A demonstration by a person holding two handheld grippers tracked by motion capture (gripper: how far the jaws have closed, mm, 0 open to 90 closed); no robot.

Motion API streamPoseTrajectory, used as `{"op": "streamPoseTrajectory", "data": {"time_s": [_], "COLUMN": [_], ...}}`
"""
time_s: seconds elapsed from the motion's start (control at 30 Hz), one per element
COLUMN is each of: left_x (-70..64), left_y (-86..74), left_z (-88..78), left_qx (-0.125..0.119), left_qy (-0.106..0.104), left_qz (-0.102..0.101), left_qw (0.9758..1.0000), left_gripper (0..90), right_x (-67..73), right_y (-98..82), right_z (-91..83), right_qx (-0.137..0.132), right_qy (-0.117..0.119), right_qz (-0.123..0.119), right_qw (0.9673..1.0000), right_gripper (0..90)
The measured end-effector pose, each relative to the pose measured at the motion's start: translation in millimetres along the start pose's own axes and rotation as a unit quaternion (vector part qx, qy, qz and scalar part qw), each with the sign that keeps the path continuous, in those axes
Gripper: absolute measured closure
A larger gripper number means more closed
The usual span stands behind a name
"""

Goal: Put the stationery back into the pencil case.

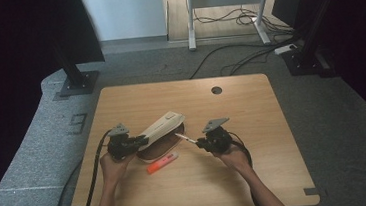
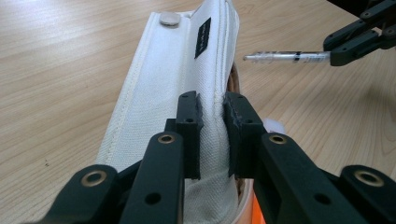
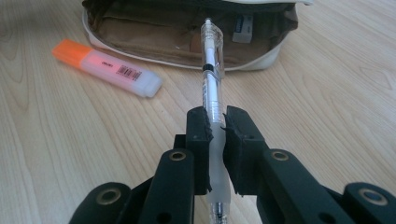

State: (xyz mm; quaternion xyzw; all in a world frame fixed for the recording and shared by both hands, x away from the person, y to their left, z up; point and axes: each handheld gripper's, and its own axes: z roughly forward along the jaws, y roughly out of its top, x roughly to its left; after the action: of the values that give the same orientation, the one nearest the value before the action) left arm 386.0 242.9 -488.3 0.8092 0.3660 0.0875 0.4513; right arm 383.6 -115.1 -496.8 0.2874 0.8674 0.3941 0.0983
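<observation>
We hold the white pencil case [image 1: 162, 127] open on the wooden table [image 1: 253, 127], our left gripper [image 2: 212, 116] clamped on its lid. Our right gripper [image 3: 217, 126] pinches a clear pen [image 3: 211, 70] aimed at the brown interior (an orange highlighter [image 3: 107, 67] lies just beside the case).

Right gripper [image 3: 216, 126] clamps pen [image 3: 212, 70] toward open pouch [image 3: 154, 32].

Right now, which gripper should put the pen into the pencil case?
The right gripper, probably. It is shut on the clear pen, whose tip points at the open pencil case. The left gripper is busy: it is clamped on the case's white flap, holding it open.
</observation>
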Motion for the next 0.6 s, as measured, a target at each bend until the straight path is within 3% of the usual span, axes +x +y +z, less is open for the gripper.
{"op": "streamPoseTrajectory", "data": {"time_s": [0.6], "left_x": [0.0], "left_y": [0.8], "left_z": [-2.0], "left_qx": [-0.008], "left_qy": [0.002], "left_qz": [-0.002], "left_qw": [1.0], "left_gripper": [77.3], "right_x": [8.9], "right_y": [24.9], "right_z": [37.0], "right_qx": [0.019], "right_qy": [0.014], "right_qz": [-0.022], "right_qw": [0.9995], "right_gripper": [78.7]}}
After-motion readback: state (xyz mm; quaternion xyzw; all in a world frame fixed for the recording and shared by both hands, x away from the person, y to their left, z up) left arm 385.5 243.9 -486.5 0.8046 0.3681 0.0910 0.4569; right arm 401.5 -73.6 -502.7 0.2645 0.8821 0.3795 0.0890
